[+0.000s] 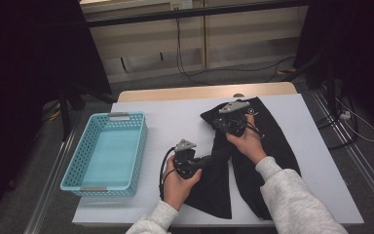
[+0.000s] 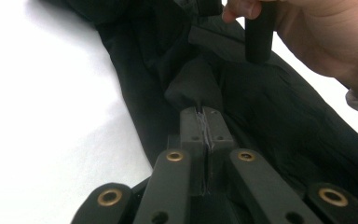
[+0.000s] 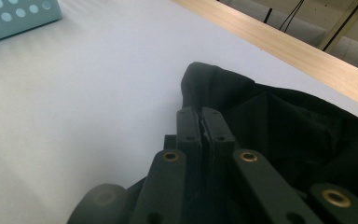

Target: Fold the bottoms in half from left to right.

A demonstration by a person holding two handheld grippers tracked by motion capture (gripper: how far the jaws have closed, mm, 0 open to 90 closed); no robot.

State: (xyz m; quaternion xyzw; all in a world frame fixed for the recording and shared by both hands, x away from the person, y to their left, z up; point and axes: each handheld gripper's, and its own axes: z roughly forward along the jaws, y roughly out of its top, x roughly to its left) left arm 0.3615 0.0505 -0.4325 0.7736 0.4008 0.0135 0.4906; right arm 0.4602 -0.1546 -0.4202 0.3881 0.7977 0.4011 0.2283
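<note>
Pinching one black garment (image 1: pixel 253 151) with both your grippers, left (image 2: pixel 206 122) and right (image 3: pixel 202 122) clamped on cloth; one basket (image 1: pixel 88 132) nearby

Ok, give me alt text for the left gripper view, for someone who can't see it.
The left gripper, its two black jaws shut, pinches a raised fold of the black fabric garment lying on the white table surface. At the top right, the person's other hand grips a black handle above the cloth.
</note>
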